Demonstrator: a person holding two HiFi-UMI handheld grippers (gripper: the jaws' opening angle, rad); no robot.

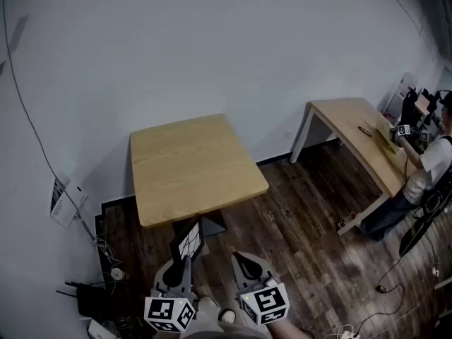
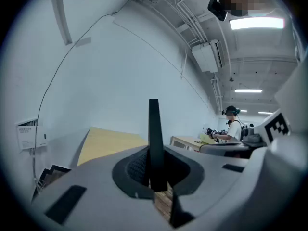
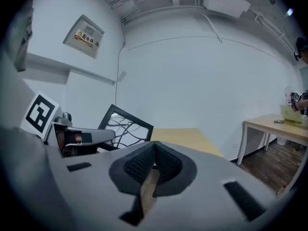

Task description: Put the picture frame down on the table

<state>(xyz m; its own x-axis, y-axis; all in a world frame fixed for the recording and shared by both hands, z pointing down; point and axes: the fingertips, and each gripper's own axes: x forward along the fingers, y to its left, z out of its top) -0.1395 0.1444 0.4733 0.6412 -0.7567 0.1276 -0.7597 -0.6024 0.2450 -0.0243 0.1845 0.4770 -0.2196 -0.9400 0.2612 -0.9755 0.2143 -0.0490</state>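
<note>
A black picture frame [image 1: 188,241] with a branch pattern on its white pane hangs upright just in front of the near edge of the square wooden table [image 1: 191,164]. My left gripper [image 1: 185,260] is shut on its lower edge. In the left gripper view the frame [image 2: 154,129] appears edge-on as a dark upright bar between the jaws of the left gripper [image 2: 155,153], with the table [image 2: 108,143] beyond. My right gripper [image 1: 242,258] hovers beside it, shut and holding nothing. In the right gripper view the right gripper [image 3: 154,148] sees the frame [image 3: 126,127] at its left.
A longer wooden table [image 1: 367,136] stands at the right with a person [image 1: 431,168] at it. Cables and a black box [image 1: 92,299] lie on the dark wood floor at the left. A paper sign [image 1: 65,200] hangs on the white wall.
</note>
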